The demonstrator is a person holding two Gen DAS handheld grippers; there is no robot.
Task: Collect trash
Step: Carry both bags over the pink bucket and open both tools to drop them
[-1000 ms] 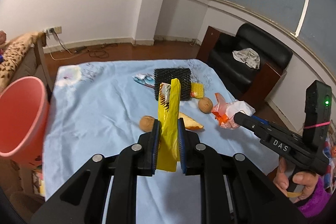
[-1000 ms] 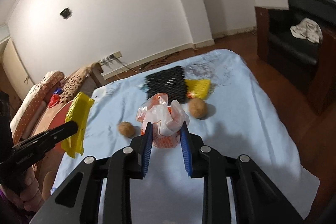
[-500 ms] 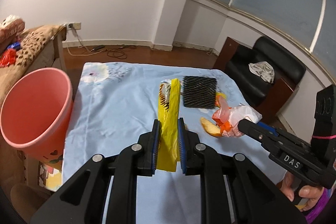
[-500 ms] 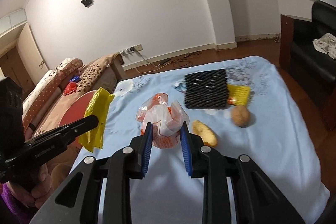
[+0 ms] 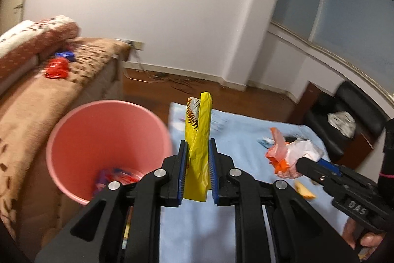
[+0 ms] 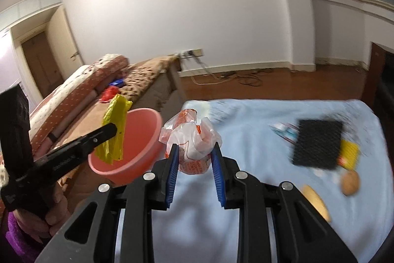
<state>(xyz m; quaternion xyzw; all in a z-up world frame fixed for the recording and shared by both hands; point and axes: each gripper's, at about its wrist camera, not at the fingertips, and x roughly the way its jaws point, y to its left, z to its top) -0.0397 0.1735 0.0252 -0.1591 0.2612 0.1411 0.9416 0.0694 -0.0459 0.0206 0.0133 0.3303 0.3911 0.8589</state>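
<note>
Partway through — left gripper (image 5: 196,165) fingers pinching a crumpled yellow snack wrapper (image 5: 199,139) beside the round pink plastic bin (image 5: 73,120), right gripper (image 6: 194,173) fingers pinching a crinkled orange-and-white plastic bag (image 6: 193,139) above the blue-clothed tabletop (image 6: 258,159) — wrappers already binned, black mesh pad (image 6: 316,143) and food scraps still lying out.

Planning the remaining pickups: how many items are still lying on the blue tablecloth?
5 visible: black mesh pad, yellow packet, striped wrapper beside the pad, round brown piece, peel-like piece nearest. More may hide behind the grippers.
</note>
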